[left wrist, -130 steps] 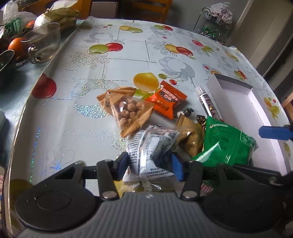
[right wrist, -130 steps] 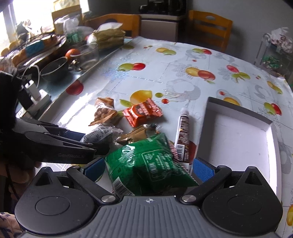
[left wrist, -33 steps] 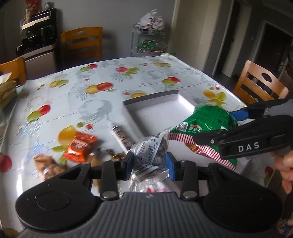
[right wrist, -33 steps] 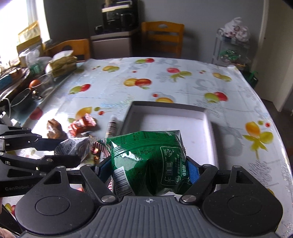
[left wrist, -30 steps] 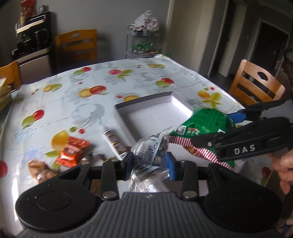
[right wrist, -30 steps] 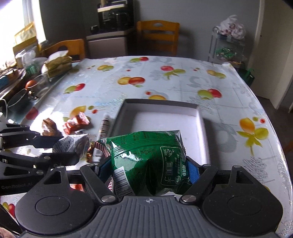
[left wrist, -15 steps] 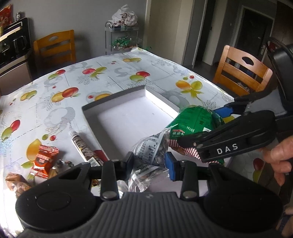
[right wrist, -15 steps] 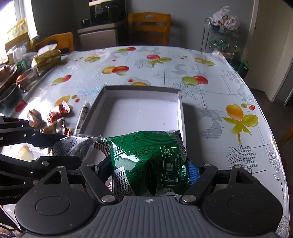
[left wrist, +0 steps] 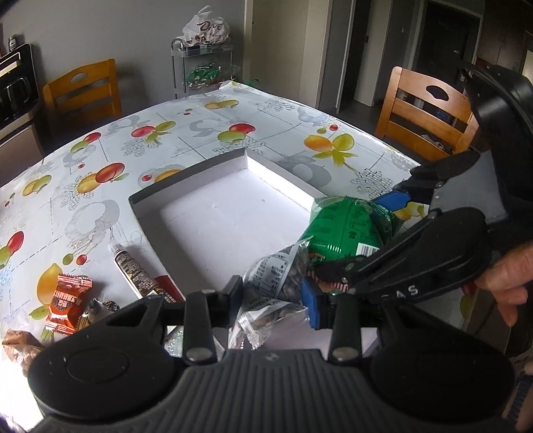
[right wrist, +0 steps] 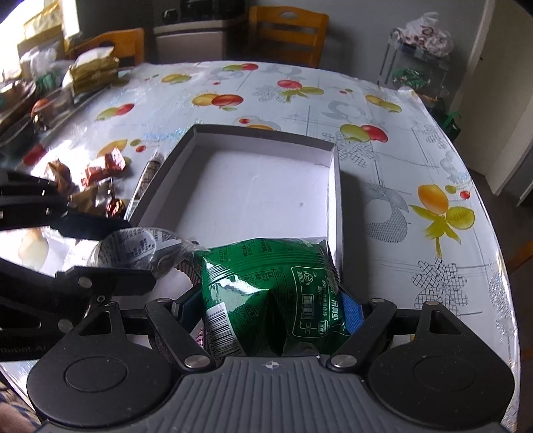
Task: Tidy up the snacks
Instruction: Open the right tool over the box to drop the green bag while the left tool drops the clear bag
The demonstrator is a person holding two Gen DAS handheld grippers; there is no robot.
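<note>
Left wrist view: your left gripper (left wrist: 271, 296) is clamping a clear packet (left wrist: 278, 283), its two fingers pressing the crinkled wrapper from both sides. You are holding it over the near edge of the white box (left wrist: 186, 186). Just right of it, your right gripper (left wrist: 359, 239) is gripping a green bag (left wrist: 343, 226), and the bag's corner is overlapping the packet's far end. Your hand (left wrist: 509, 276) is showing at the right edge. Left of the box, a dark tube (left wrist: 133, 266) is lying along its wall, with an orange packet (left wrist: 66, 299) and some small wrapped snacks sitting further left on the fruit-print tablecloth (left wrist: 266, 113).

Right wrist view: your right gripper (right wrist: 271, 306) is squeezing the green bag (right wrist: 273, 286) between its blue pads, with the bag hanging over the box's near right corner. The clear packet (right wrist: 133, 248) is sitting just left of it in your left gripper (right wrist: 110, 249). Beyond them the box (right wrist: 263, 133) is lying open. Brown and red snacks (right wrist: 100, 173) are lying left of it, and wooden chairs (right wrist: 286, 30) are standing at the table's far side.
</note>
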